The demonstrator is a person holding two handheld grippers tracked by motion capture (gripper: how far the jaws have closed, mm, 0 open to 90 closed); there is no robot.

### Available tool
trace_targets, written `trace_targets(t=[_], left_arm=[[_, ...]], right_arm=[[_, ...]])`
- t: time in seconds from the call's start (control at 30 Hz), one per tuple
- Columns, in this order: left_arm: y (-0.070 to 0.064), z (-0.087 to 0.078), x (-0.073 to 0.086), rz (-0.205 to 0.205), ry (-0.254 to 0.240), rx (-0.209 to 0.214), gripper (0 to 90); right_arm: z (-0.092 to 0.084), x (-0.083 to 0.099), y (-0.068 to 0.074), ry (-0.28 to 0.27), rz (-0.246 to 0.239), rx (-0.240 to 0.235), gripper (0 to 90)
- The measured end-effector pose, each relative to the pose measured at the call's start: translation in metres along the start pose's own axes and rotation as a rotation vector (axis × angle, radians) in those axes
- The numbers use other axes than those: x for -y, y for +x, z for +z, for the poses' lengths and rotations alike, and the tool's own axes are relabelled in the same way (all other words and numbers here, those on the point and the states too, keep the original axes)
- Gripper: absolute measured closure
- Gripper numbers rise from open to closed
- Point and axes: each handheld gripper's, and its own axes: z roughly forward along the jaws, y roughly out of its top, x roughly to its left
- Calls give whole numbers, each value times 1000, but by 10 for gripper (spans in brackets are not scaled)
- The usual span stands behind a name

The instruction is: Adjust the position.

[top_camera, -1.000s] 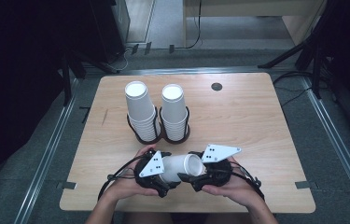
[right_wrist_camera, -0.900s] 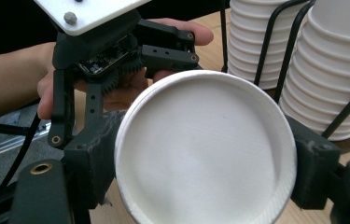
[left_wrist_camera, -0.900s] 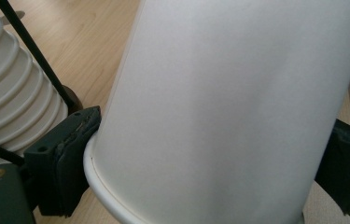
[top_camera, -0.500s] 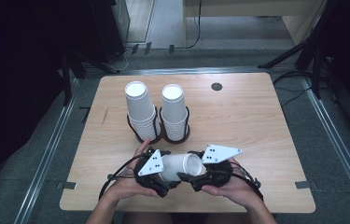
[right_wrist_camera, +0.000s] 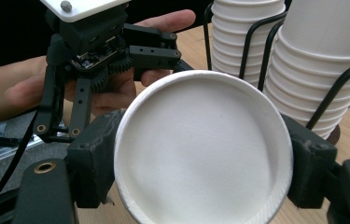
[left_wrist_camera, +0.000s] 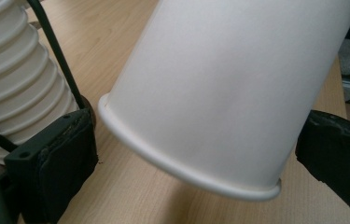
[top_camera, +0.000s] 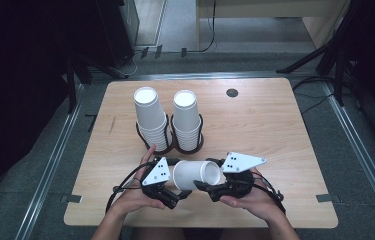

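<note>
A white paper cup lies on its side above the front of the wooden table, between both grippers. My right gripper is shut on the cup's base end; in the right gripper view the round recessed base sits between both pads. My left gripper is at the rolled-rim end. There its jaws stand on either side of the cup, and the left pad is clear of the rim. A hand holds each gripper. The left gripper and its hand also appear beyond the cup.
Two tall stacks of white cups stand upright in a black wire holder just behind the grippers. In the gripper views they are close by as ribbed stacks. A small dark round spot marks the far table edge.
</note>
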Motion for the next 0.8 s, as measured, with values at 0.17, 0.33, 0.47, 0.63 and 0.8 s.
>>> trace_targets(t=[0.17, 0.33, 0.47, 0.63, 0.8], left_arm=[[4, -3, 2, -22, -19, -5, 0], [7, -6, 3, -38, -29, 1, 0], [10, -9, 4, -60, -49, 0, 0], [14, -12, 5, -76, -68, -1, 0], [15, -15, 5, -88, -83, -1, 0]], right_arm=[[-4, -1, -2, -12, 6, 15, 247], [-8, -2, -4, -25, 7, 28, 247], [-11, -3, -6, -36, 7, 35, 247], [-13, -3, -6, -47, 12, 41, 247], [-15, -4, -7, -62, 13, 45, 247]])
